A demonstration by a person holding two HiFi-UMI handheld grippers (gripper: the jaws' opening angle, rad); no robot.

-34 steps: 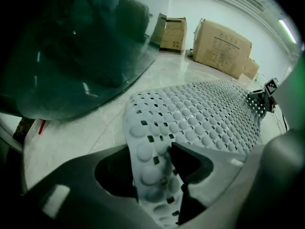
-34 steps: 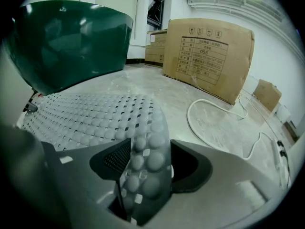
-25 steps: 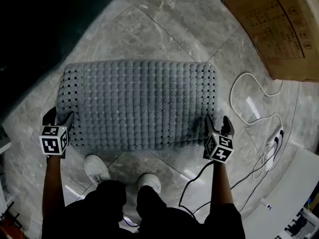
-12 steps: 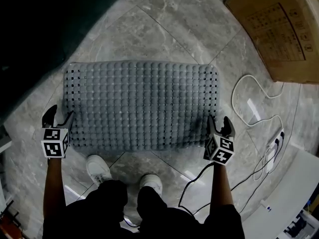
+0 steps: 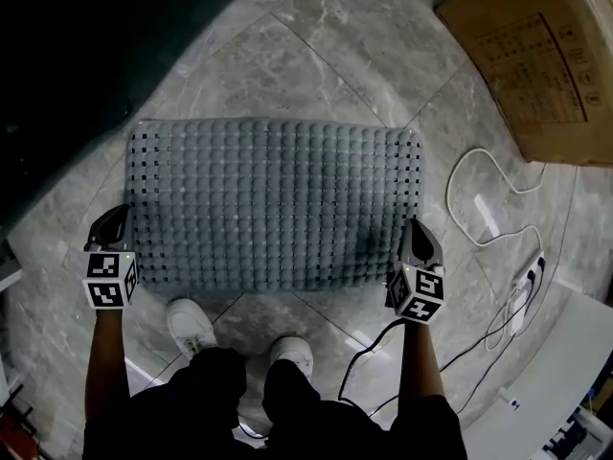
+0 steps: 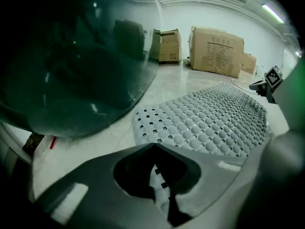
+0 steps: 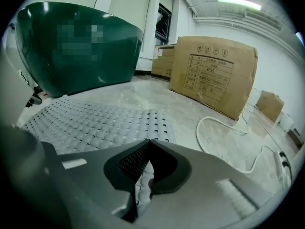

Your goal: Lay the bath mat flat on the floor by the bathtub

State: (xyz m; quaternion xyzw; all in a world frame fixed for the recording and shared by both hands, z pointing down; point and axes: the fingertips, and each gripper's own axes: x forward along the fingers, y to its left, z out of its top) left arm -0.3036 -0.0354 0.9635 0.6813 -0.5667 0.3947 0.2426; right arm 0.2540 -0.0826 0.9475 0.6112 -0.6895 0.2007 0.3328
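Beyond the far-left edge of the grey bath mat (image 5: 278,199) stands the dark green bathtub (image 6: 81,66). At the mat's near-left corner the left tongs (image 5: 113,217) are pinched together and empty. The mat lies flat on the floor (image 5: 287,56). At its near-right corner the right tongs (image 5: 419,230) have just closed on nothing. A white cable (image 5: 479,209) lies right of the mat.

Large cardboard box (image 5: 536,56), looping white cable (image 5: 448,192), white shoes (image 5: 190,326)
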